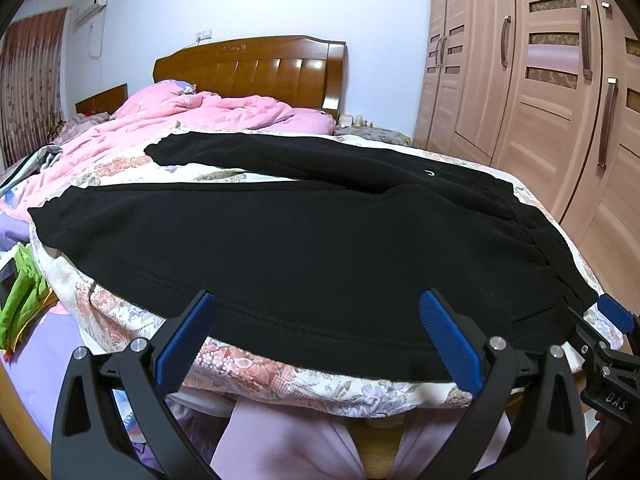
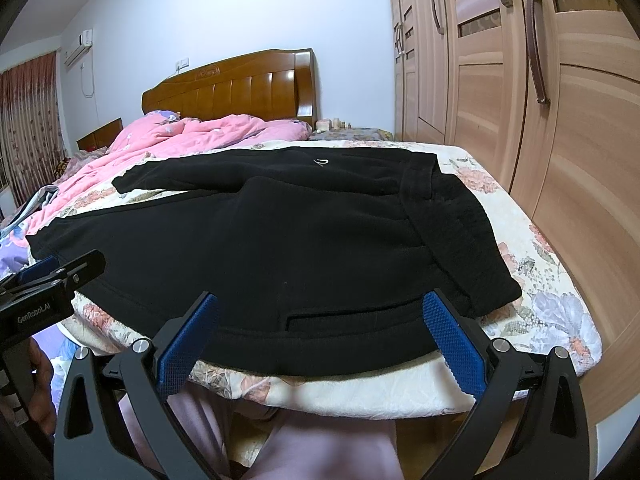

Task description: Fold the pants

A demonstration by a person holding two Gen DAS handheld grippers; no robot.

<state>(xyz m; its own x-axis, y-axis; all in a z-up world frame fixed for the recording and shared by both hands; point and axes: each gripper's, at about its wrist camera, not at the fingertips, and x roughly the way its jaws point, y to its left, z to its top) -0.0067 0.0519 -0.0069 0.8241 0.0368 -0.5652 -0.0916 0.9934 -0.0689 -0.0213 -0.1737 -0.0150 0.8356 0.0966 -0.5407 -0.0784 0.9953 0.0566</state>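
Floral bedding [image 1: 280, 376] covers the near end of a bed with a wooden headboard [image 1: 256, 68], a rumpled pink quilt [image 1: 208, 114] heaped toward it, and a tall wooden wardrobe [image 1: 540, 80] standing along the side. Spread flat on the bedding lie the black pants [image 1: 304, 248], both legs running away to the left with a strip of sheet showing between them, the waistband [image 2: 452, 232] toward the wardrobe side. They look like thick fleece: soft, limp, fairly weighty for cloth, not slippery, so they should drape and sag wherever they are not supported and hold a crease only loosely. By my judgement the best holds are the stiffer stitched parts, the waistband corner for one tool and the near leg's outer seam or hem for the other, pinching both layers so the fabric lifts as one. The left gripper [image 1: 316, 340] hovers just above the near edge of the closer leg, jaws spread wide with nothing between them, pointing level across the bed. The right gripper [image 2: 320, 340] sits likewise at the hip near a pocket slit [image 2: 348, 314], jaws apart and empty. Pale trouser legs of the person [image 1: 288, 440] show below.
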